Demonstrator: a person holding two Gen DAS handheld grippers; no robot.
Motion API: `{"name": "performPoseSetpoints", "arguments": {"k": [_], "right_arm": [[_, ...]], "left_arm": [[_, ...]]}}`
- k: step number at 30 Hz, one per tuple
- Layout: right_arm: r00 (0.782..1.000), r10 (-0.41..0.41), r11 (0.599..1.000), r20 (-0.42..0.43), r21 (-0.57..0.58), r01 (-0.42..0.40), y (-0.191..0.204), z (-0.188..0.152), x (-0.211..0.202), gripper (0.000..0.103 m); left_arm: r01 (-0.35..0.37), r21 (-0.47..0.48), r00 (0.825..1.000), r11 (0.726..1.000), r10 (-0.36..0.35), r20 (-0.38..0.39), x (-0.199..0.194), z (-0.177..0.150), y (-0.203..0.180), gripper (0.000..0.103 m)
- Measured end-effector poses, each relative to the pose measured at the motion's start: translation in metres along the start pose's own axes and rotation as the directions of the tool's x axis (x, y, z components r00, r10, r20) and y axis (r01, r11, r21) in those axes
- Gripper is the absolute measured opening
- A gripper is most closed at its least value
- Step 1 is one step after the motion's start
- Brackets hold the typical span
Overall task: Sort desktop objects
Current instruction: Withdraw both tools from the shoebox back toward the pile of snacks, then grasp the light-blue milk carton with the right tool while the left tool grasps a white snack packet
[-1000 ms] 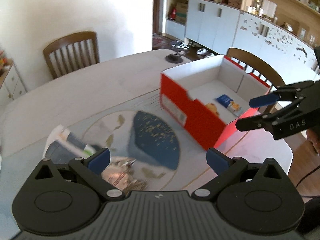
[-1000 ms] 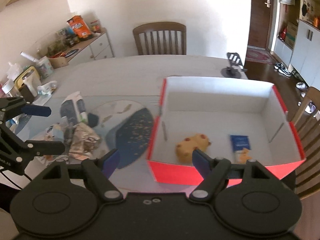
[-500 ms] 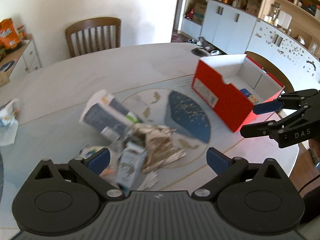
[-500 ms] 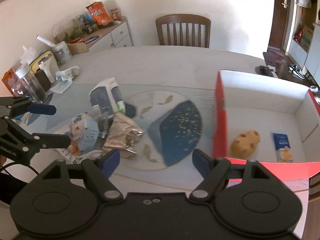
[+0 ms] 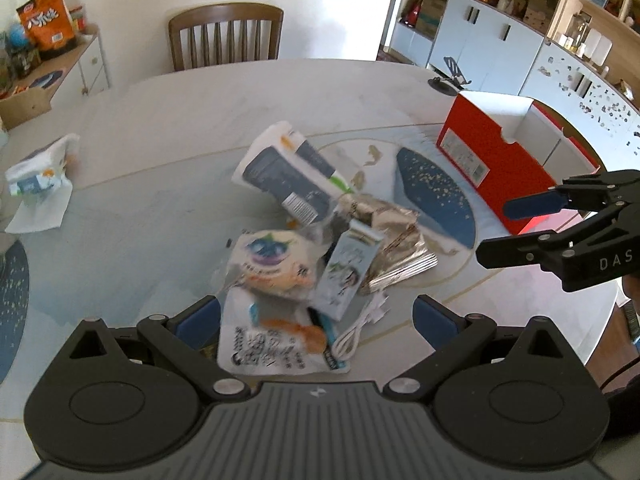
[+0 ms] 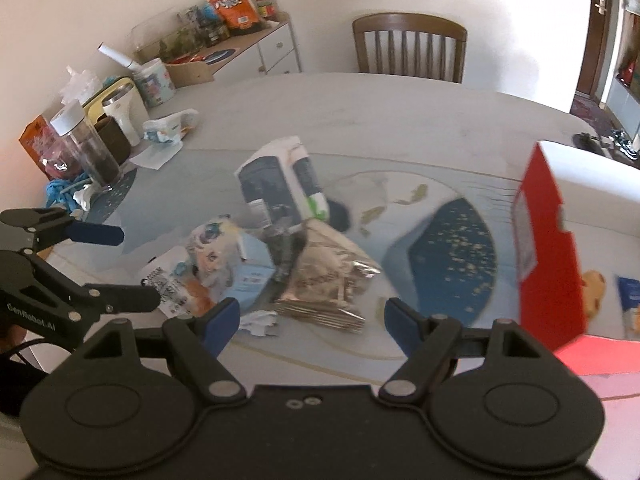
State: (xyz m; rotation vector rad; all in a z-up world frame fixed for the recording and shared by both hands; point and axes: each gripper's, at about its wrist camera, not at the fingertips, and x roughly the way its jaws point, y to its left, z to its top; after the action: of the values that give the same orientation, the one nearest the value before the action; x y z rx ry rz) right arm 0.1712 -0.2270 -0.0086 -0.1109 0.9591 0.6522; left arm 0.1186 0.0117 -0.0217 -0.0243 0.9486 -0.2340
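Observation:
A pile of desktop objects lies mid-table: a white and dark-blue pouch [image 5: 288,176] [image 6: 280,188], a silver foil bag [image 5: 392,240] [image 6: 324,280], a small milk carton [image 5: 348,268], a round snack pack [image 5: 268,260], a flat white packet [image 5: 272,344] and a white cable [image 5: 360,332]. My left gripper [image 5: 316,320] [image 6: 134,266] hangs open over the pile's near side, nothing between its pads. My right gripper [image 6: 312,320] [image 5: 496,230] is open and empty, right of the pile near the foil bag. The red box [image 5: 500,160] [image 6: 548,264] stands at right, holding a cookie [image 6: 592,288] and a blue packet [image 6: 630,300].
A wooden chair [image 5: 226,36] stands at the table's far side. A tissue pack [image 5: 40,168] lies at the left; jars and a bottle [image 6: 86,144] crowd the left edge. A sideboard [image 6: 240,44] carries snack bags. A phone stand [image 5: 452,76] sits behind the box.
Both grippers have swung left, away from the red box and over to the pile, which now fills the middle of both views. Both stay open and empty.

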Motion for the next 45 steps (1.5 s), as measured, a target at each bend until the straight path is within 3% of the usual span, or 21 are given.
{"name": "performPoseSetpoints", "arguments": {"k": [15,21,27,30,39,45], "right_arm": [[0.998,0.016,1.0,-0.065,-0.006,-0.016,0.037,0.008,0.044,0.079],[0.997,0.007,1.0,-0.08,-0.001,-0.007,0.047,0.009,0.06,0.079],[0.996,-0.01,1.0,-0.094,0.007,0.011,0.05,0.013,0.079,0.079],[0.993,-0.032,0.999,-0.111,-0.003,0.032,0.051,0.014,0.09,0.079],[0.99,-0.024,1.0,-0.14,-0.013,0.022,0.052,0.016,0.109,0.077],[0.99,-0.01,0.999,-0.137,-0.032,0.005,0.058,0.02,0.112,0.076]], "left_arm": [[0.038,-0.034,0.998,0.999,-0.039,-0.042,0.02,-0.02,0.038,0.101],[0.047,-0.043,0.998,0.998,-0.049,-0.047,0.028,-0.022,0.046,0.097],[0.042,-0.054,0.998,0.998,-0.044,-0.038,0.036,-0.025,0.052,0.087],[0.045,-0.066,0.998,0.997,-0.047,-0.029,0.039,-0.025,0.054,0.077],[0.048,-0.067,0.998,0.997,-0.05,-0.031,0.047,-0.025,0.055,0.065],[0.046,-0.075,0.999,0.996,-0.048,-0.026,0.049,-0.022,0.056,0.043]]}}
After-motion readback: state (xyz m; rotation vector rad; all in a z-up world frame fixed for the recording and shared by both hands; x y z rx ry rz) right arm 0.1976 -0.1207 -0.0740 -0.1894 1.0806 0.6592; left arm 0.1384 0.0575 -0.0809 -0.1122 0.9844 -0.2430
